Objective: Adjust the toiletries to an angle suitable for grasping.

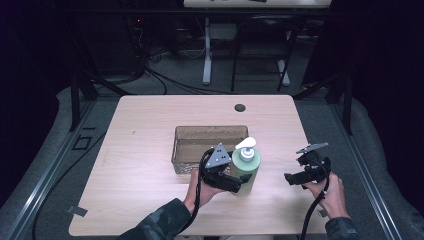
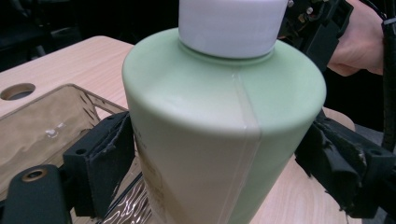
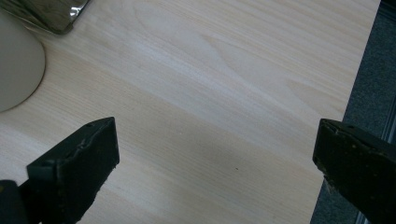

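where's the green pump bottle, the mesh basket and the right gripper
green pump bottle (image 1: 246, 169): high view, on its upper body.
mesh basket (image 1: 210, 131): high view, on its far rim.
right gripper (image 3: 215, 158): right gripper view, midway between its open jaws.

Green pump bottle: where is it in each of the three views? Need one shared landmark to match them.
High view: bottle stands right of centre, beside the basket's right front corner, between the left gripper's jaws.
Left gripper view: bottle is close up at centre, between both jaws.
Right gripper view: its pale side curves in at the left edge.
Shared landmark: the basket.
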The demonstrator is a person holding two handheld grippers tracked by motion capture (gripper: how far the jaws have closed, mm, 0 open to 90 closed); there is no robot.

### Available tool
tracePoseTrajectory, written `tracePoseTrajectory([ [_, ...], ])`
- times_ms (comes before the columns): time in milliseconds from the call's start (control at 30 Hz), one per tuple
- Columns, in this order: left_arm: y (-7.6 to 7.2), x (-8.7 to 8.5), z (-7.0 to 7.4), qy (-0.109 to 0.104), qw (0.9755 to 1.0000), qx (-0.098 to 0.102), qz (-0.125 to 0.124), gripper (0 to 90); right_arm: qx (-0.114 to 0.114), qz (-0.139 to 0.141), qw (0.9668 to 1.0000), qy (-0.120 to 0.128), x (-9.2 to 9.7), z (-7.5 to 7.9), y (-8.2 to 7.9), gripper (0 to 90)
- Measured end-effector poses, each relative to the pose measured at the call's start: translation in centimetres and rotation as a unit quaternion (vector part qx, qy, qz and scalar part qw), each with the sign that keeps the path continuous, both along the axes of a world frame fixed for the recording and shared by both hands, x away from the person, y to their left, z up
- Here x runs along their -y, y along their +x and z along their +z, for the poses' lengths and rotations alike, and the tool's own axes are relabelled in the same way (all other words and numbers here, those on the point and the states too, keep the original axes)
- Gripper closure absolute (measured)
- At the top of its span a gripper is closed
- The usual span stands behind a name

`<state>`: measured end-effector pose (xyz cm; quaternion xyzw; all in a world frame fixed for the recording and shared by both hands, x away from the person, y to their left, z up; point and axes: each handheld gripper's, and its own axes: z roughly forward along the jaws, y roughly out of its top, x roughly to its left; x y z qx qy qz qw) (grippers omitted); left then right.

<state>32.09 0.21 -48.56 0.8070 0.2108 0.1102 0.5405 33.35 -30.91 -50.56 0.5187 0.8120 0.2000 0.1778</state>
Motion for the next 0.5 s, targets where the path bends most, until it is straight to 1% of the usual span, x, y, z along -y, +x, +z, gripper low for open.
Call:
tracePoseTrajectory([
  [100, 0.2, 0.1, 0.0, 0.001, 1.0000, 0.000, 0.000, 12.1, -0.002, 0.001, 1.0000, 0.000, 0.0, 0.0, 0.0, 0.0],
  [133, 0.2, 0.2, 0.0, 0.005, 1.0000, 0.003, -0.002, 12.2, -0.002, 0.002, 1.0000, 0.000, 0.0, 0.0, 0.0, 0.0],
  [233, 0.5, 0.2, 0.0, 0.002, 1.0000, 0.002, -0.008, 12.2, -0.003, 0.004, 1.0000, 0.002, 0.0, 0.0, 0.0, 0.0],
  [267, 0.8, 0.2, 0.0, 0.003, 0.9999, 0.003, -0.015, 12.3, -0.003, 0.006, 1.0000, 0.000, 0.0, 0.0, 0.0, 0.0],
  [300, 0.8, 0.2, 0.0, 0.003, 0.9999, 0.003, -0.015, 12.2, -0.003, 0.006, 1.0000, 0.000, 0.0, 0.0, 0.0, 0.0],
  [400, 1.1, 0.2, 0.0, 0.004, 0.9997, 0.004, -0.026, 12.3, -0.003, 0.010, 1.0000, -0.001, -0.2, 0.0, 0.0, 0.0],
  [500, 1.5, 0.4, -0.2, -0.004, 0.9992, 0.005, -0.040, 12.3, -0.003, 0.011, 0.9999, -0.003, -0.2, 0.0, 0.0, 0.0],
])
